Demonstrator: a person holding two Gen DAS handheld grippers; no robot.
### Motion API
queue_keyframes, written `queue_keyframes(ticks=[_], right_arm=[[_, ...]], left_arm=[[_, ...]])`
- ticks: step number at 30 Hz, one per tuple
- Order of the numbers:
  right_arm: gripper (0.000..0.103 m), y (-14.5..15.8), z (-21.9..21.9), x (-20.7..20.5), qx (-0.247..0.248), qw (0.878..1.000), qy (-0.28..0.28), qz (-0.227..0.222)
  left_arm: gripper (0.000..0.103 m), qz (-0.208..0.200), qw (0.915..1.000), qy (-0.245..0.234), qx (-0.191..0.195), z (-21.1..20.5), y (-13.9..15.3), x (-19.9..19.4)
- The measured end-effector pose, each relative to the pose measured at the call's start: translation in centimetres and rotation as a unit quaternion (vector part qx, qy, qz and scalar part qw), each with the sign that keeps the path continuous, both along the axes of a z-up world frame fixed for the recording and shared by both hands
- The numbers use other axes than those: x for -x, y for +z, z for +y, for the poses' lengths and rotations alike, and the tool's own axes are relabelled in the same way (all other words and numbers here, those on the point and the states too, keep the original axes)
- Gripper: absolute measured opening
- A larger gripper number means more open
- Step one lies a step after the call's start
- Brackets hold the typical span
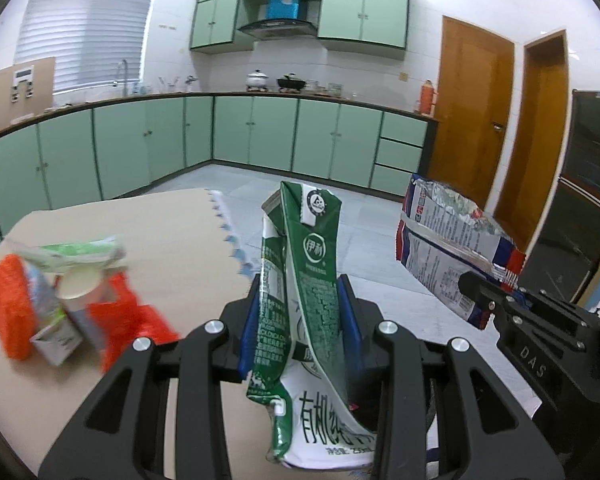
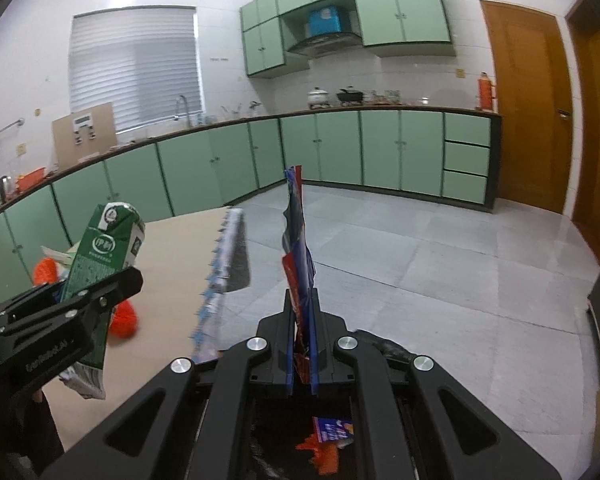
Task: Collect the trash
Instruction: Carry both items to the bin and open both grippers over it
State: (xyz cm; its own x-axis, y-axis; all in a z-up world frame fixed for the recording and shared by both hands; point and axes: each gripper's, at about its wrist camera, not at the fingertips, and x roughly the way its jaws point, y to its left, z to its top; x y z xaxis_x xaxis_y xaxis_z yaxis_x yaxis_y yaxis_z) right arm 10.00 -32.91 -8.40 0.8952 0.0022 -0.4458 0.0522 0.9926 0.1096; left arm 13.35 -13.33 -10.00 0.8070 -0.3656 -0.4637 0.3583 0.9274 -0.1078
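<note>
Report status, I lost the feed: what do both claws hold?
Left claw shut on green milk carton. Right claw shut on blue-red wrapper. More trash left on table. Nothing blocking.

Bright, fisheye-warped, slight motion blur

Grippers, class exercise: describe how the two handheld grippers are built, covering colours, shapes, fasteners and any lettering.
The left gripper and right gripper share one build: matte black angular linkage arms with cut-out slots, round silver pivot bolts, and blue finger pads. The right gripper's side reads "DAS"; the left's lettering is illegible. No cables or sleeves are visible.
</note>
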Motion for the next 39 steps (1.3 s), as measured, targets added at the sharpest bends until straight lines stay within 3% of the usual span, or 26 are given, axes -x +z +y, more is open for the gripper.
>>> queue_keyframes(ticks=[21, 30, 33, 35, 38, 39], right_arm=[[0.006, -6.2, -7.0, -1.5, -0.018, 0.995, -0.061, 0.077], [0.007, -9.1, -7.8, -3.1, -0.038, 0.991, -0.053, 0.121], [0.020, -9.5, -7.6, -3.3, -0.041, 0.989, -0.054, 0.132], [0.026, -9.5, -7.4, -3.2, -0.039, 0.989, -0.055, 0.133], [0.046, -9.2, -7.4, -3.1, -0.036, 0.989, -0.060, 0.129], [0.047, -9.0, -7.3, -3.0, -0.034, 0.990, -0.062, 0.125]], left_arm=[[0.035, 0.061, 0.9959, -0.067, -0.011, -9.9, -5.1, -5.9], [0.037, 0.087, 0.9935, -0.071, -0.020, -10.8, -6.6, -7.3], [0.051, 0.090, 0.9935, -0.069, -0.013, -10.6, -6.4, -7.6], [0.052, 0.092, 0.9935, -0.067, -0.007, -10.5, -6.2, -7.8], [0.053, 0.089, 0.9939, -0.065, -0.003, -10.0, -5.7, -7.8], [0.054, 0.086, 0.9943, -0.063, -0.001, -9.8, -5.4, -7.7]])
